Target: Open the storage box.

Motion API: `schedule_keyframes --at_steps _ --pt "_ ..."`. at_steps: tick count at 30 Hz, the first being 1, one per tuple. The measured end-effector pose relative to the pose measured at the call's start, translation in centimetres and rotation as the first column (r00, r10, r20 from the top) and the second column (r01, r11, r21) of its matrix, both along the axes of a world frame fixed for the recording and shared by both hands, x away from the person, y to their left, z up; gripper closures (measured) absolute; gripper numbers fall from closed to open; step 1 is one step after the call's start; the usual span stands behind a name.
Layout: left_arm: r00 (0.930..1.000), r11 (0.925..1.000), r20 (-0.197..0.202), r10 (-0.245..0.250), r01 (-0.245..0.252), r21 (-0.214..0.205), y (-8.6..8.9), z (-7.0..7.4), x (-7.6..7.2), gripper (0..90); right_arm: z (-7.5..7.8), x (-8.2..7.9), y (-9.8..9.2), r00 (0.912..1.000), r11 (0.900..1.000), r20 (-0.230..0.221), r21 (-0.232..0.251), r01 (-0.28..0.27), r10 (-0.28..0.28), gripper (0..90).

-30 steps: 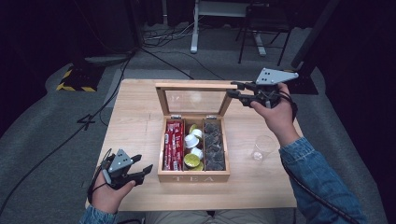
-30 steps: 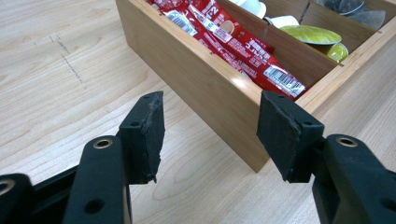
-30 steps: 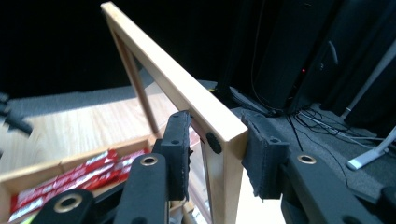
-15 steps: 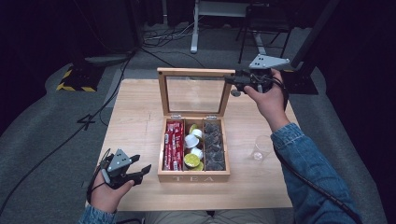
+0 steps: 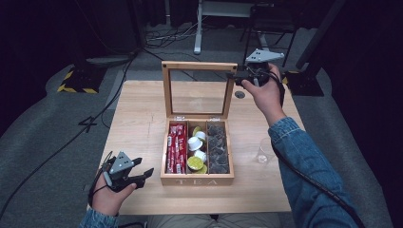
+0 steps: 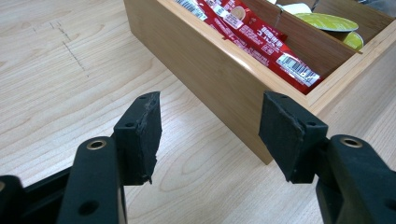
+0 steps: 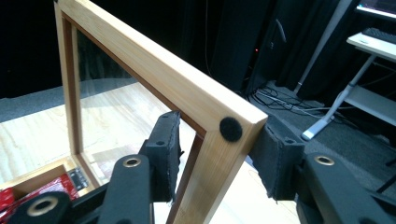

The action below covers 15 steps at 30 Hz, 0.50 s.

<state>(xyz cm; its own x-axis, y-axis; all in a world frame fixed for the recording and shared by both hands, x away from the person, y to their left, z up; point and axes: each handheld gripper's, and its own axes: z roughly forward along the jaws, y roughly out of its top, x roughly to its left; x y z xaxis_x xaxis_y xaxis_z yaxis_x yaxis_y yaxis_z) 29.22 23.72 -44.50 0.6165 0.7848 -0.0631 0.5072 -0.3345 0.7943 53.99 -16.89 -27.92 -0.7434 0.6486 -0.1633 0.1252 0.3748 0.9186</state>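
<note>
A wooden tea box (image 5: 197, 180) stands mid-table with its glass-paned lid (image 5: 199, 65) upright. It holds red sachets (image 5: 177, 147), white and yellow-green pods (image 5: 196, 152) and dark packets (image 5: 217, 147). My right gripper (image 5: 237, 76) straddles the lid's top right corner (image 7: 163, 70). Its jaws have just been opening, and the left pad (image 7: 168, 149) stands off the frame, so the gripper (image 7: 219, 149) is open. My left gripper (image 5: 145, 176) rests open on the table by the box's front left corner (image 6: 224, 70); nothing is between its pads (image 6: 144, 130).
A clear glass cup (image 5: 263, 151) stands on the table (image 5: 138, 118) right of the box. A small dark disc (image 5: 240, 94) lies behind it near the lid. Cables and stand legs (image 5: 199, 45) crowd the floor beyond the far edge.
The lid has swung up and back from a lean to upright. My right gripper went with it, toward the far side and slightly left. The left gripper kept still.
</note>
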Motion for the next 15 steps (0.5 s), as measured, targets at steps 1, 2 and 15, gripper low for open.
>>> schedule_keyframes --at_steps 1,2,15 --pt "1.0000 1.0000 0.000 0.000 0.000 -0.001 0.0 0.0 0.0 39.7 -0.1 0.2 0.1 1.0000 1.0000 -0.003 0.002 0.007 -0.007 54.0" --pt "1.0000 1.0000 0.000 0.000 0.000 -0.001 0.0 0.0 0.0 39.7 -0.2 0.4 0.1 0.9999 0.9999 -0.006 0.002 0.012 -0.012 53.8" --pt "1.0000 1.0000 -0.007 0.001 -0.001 0.008 0.3 -0.3 0.3 39.7 -2.3 1.9 0.8 0.9978 0.9971 -0.026 -0.047 0.060 -0.061 54.2"
